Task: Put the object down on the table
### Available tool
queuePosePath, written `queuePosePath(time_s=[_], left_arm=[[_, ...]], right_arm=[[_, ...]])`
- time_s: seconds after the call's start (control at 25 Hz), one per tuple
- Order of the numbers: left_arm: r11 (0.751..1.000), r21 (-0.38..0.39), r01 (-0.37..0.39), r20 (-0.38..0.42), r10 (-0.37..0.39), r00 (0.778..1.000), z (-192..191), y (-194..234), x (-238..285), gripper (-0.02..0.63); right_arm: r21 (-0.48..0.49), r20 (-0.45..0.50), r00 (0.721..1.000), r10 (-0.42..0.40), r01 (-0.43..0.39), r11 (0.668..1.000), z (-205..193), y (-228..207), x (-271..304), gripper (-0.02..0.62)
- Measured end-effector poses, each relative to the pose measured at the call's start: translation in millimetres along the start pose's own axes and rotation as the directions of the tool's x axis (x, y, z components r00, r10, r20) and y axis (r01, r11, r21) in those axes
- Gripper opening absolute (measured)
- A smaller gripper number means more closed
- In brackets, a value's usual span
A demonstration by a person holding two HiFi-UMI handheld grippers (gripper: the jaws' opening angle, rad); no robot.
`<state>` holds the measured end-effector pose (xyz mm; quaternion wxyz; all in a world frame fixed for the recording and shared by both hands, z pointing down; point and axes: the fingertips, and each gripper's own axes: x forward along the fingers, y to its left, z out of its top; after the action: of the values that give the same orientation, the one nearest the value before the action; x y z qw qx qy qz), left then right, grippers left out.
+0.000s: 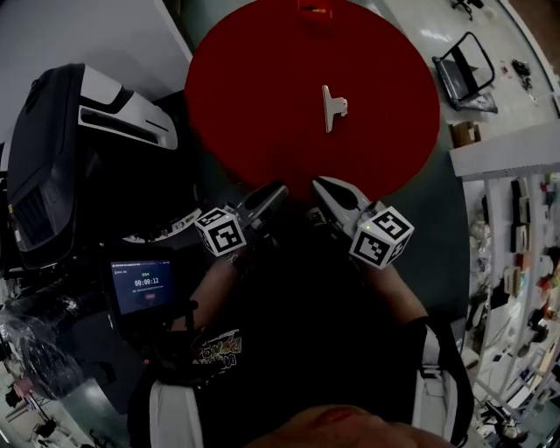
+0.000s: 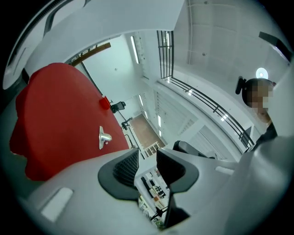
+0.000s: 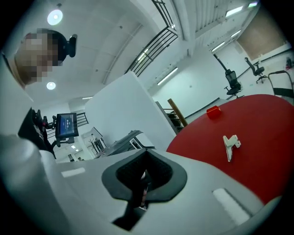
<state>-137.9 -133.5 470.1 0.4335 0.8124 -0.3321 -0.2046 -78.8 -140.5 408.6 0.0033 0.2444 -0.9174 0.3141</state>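
Observation:
A small white metal clip [image 1: 332,107] lies by itself on the round red table [image 1: 254,114], apart from both grippers. It also shows as the clip [image 2: 104,137] in the left gripper view and the clip [image 3: 231,145] in the right gripper view. My left gripper [image 1: 273,193] hangs off the table's near edge, close to my body. Its jaws stand open, with an empty gap at the left gripper [image 2: 147,166]. My right gripper [image 1: 325,187] sits beside it, also short of the table. In its own view the right gripper [image 3: 144,176] is shut, with its pads together on nothing.
A small red box [image 1: 313,9] sits at the table's far edge. A black and white machine [image 1: 87,149] and a lit screen [image 1: 140,287] stand at my left. An office chair [image 1: 464,70] and shelves [image 1: 516,254] are at the right.

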Motion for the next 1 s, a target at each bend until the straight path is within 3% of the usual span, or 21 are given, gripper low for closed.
queuePosePath(time_s=[0.12, 0.28, 0.56, 1.0], left_arm=[[0.999, -0.005, 0.043, -0.065, -0.043, 0.997, -21, -7, -7, 0.123], [0.998, -0.007, 0.058, -0.115, -0.058, 0.992, -40, -18, -14, 0.123], [0.996, 0.084, 0.039, -0.077, -0.032, 0.996, -42, -46, -13, 0.123], [0.983, 0.182, 0.037, -0.117, -0.016, 0.993, -137, -121, 29, 0.123]], right_arm=[[0.058, 0.037, 0.998, -0.056, 0.053, 0.997, -20, 7, -17, 0.003], [0.079, 0.075, 0.995, -0.068, 0.062, 0.995, -30, 18, -33, 0.003], [0.039, 0.063, 0.998, -0.016, 0.013, 0.999, -32, 37, -57, 0.003], [0.042, 0.078, 0.997, 0.009, -0.012, 0.999, -35, 23, -175, 0.003]])
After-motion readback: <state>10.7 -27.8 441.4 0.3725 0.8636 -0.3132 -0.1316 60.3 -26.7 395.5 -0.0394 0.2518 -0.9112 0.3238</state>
